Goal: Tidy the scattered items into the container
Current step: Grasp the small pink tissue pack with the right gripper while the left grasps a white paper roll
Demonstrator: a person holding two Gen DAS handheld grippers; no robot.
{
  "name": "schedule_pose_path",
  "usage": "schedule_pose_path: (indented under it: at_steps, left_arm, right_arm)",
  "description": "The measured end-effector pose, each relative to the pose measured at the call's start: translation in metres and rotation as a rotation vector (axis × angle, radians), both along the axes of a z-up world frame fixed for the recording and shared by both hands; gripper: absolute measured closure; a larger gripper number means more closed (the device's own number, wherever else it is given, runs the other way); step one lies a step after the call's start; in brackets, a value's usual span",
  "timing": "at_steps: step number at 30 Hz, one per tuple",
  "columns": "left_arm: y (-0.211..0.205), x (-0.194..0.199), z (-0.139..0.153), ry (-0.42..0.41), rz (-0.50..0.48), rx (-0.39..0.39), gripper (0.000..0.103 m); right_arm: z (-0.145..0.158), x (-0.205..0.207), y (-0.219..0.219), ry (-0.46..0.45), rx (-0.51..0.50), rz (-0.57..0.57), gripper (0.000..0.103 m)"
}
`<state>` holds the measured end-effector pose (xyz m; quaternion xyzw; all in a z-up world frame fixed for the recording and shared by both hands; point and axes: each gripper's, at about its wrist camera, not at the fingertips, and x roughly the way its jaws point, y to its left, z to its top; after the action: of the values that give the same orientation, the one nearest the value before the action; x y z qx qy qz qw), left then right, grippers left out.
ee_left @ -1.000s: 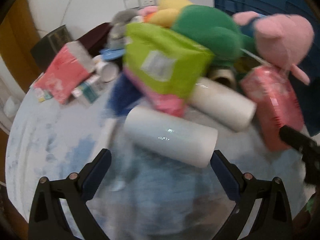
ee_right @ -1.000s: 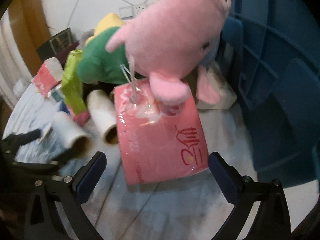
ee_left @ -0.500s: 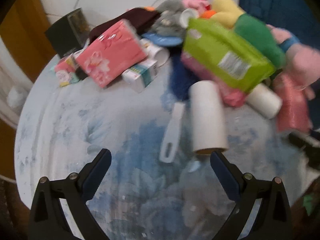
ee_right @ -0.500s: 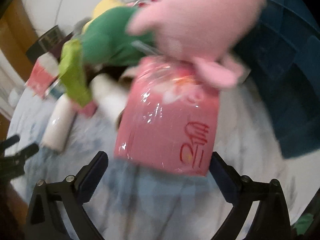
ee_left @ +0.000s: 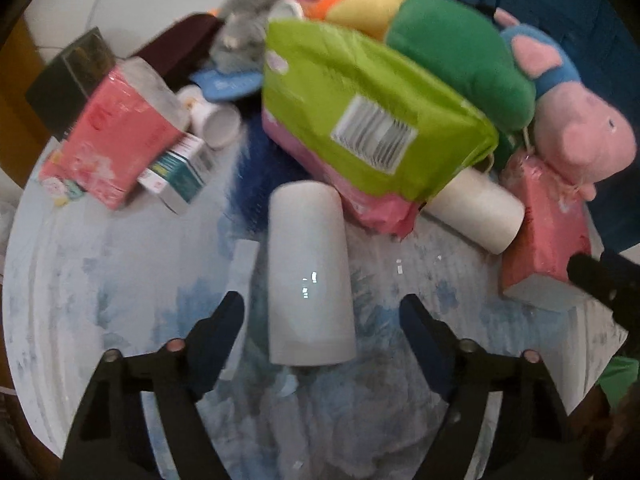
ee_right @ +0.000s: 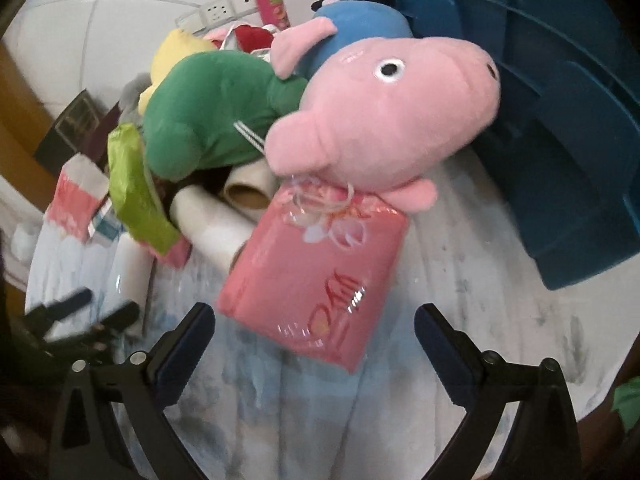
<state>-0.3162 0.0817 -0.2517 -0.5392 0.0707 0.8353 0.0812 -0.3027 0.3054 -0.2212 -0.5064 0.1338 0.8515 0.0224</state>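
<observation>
A round blue-and-white table (ee_left: 100,280) holds the mess. My left gripper (ee_left: 322,316) gapes around the near white roll (ee_left: 308,276); I should squeeze its middle. My right gripper (ee_right: 314,324) gapes, empty, near the pink pack (ee_right: 316,276). The blue crate (ee_right: 560,140) stands far right.

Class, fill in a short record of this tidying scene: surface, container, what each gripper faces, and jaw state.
surface: round blue-white table
container: blue crate, at the table's right edge
left gripper: jaws open either side of a white roll
right gripper: jaws open, facing a pink packet
on the packet: pink pig plush
</observation>
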Motion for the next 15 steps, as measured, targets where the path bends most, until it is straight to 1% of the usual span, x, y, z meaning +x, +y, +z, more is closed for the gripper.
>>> schedule_pose_path:
  at_steps: [2,4,5,7,8,9,10,12,15]
  left_arm:
    - [0.002,-0.004,-0.008,-0.017,-0.005,-0.005,0.025]
    - [0.004,-0.008,-0.015,-0.034,-0.01,-0.01,0.025]
    - [0.005,-0.01,-0.018,-0.04,-0.013,-0.012,0.025]
    - [0.005,-0.011,-0.021,-0.04,-0.021,-0.013,0.025]
    - [0.006,-0.011,-0.022,-0.041,-0.024,-0.013,0.029]
    - [0.006,-0.011,-0.023,-0.04,-0.027,-0.015,0.04]
    - [0.006,-0.01,-0.024,-0.037,-0.029,-0.021,0.043]
    - [0.004,-0.008,-0.023,-0.036,-0.034,-0.015,0.05]
    - [0.0,-0.004,-0.02,-0.043,-0.044,0.006,0.052]
  right_arm:
    - [-0.004,-0.008,-0.003,-0.013,-0.01,-0.003,0.002]
    - [-0.012,-0.015,-0.008,-0.032,0.007,-0.012,0.002]
    - [-0.016,-0.019,-0.009,-0.041,0.011,-0.021,0.0]
    - [-0.024,-0.024,-0.006,-0.05,0.005,-0.04,0.0]
    - [-0.024,-0.025,-0.005,-0.047,0.006,-0.042,0.0]
    - [-0.025,-0.025,-0.005,-0.046,0.009,-0.041,0.0]
    - [-0.024,-0.025,-0.005,-0.048,0.013,-0.035,0.0]
    - [-0.022,-0.023,-0.006,-0.053,0.026,-0.02,0.004]
    - [-0.019,-0.012,-0.007,-0.069,0.045,0.003,0.005]
